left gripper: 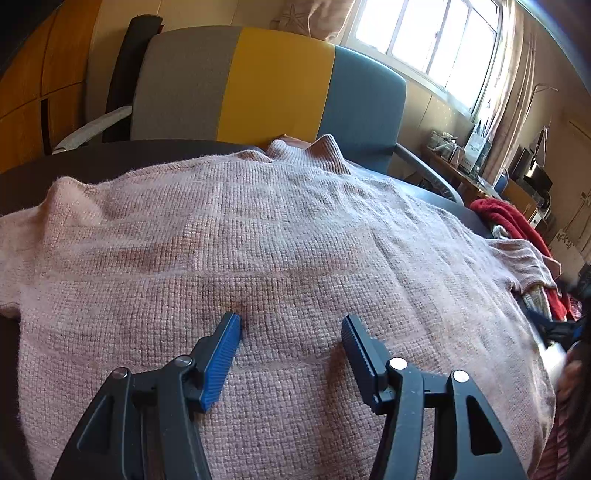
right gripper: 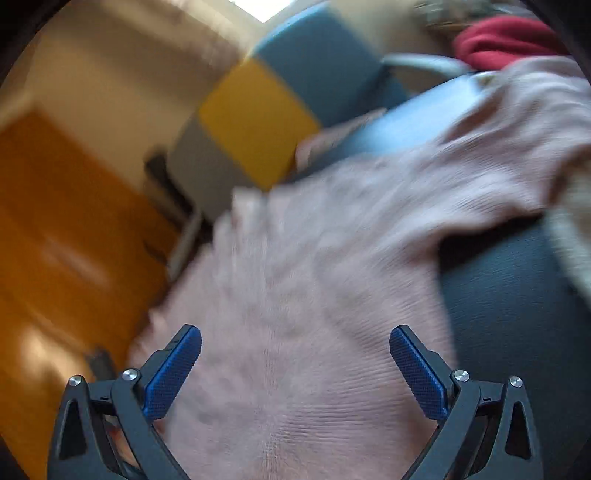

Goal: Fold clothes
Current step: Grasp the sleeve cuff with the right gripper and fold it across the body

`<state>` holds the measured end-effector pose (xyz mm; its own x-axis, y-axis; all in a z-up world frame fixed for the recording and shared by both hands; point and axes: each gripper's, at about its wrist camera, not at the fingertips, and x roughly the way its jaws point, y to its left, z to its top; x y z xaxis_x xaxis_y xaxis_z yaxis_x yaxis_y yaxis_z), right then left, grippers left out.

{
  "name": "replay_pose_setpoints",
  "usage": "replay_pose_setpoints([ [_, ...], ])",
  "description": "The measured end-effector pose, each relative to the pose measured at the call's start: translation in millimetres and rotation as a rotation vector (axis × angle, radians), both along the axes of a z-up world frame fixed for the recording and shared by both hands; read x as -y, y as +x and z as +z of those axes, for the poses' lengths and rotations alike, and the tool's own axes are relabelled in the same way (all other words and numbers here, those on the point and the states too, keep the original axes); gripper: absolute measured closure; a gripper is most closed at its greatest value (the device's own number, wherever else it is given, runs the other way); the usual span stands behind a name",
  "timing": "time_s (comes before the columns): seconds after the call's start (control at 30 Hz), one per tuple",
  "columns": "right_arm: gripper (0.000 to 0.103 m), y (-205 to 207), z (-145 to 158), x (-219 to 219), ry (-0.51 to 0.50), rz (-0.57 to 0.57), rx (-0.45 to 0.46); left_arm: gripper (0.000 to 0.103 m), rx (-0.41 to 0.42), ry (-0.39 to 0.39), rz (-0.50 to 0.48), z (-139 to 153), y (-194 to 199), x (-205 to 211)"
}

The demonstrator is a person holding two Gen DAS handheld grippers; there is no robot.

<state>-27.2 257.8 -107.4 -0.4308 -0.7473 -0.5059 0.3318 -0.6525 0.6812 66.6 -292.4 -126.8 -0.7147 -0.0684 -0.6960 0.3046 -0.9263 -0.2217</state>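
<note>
A pink knit sweater [left gripper: 280, 236] lies spread flat over the dark table [left gripper: 92, 162], collar at the far side, one sleeve [left gripper: 524, 258] trailing right. My left gripper [left gripper: 291, 325] is open, its blue fingertips resting on the sweater's lower middle, holding nothing. In the blurred right wrist view, the same pink sweater [right gripper: 314, 295] lies below my right gripper [right gripper: 295, 343], which is open wide and empty above the fabric, with a sleeve [right gripper: 517, 147] stretching to the upper right.
A chair with grey, yellow and blue back panels [left gripper: 273, 85] stands behind the table. Red and other clothes [left gripper: 517, 221] are piled at the table's right edge. A window [left gripper: 424, 33] and a cluttered desk [left gripper: 461, 158] are at the back right.
</note>
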Motion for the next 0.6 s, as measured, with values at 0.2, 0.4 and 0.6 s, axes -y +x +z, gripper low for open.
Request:
replay_pose_setpoints([
  [0.2,0.0,8,43,-120,-0.171,-0.289,-0.096,0.045,0.008,-0.012,0.002,0,-1,0],
  [0.4,0.0,-19,57,-198,-0.179,-0.492,-0.031,0.045,0.018,-0.026,0.003,2,-4,-1],
  [0.6,0.041,-38,51,-248,-0.133,-0.582,0.049,0.045,0.024,-0.036,0.003,2,-6,-1],
])
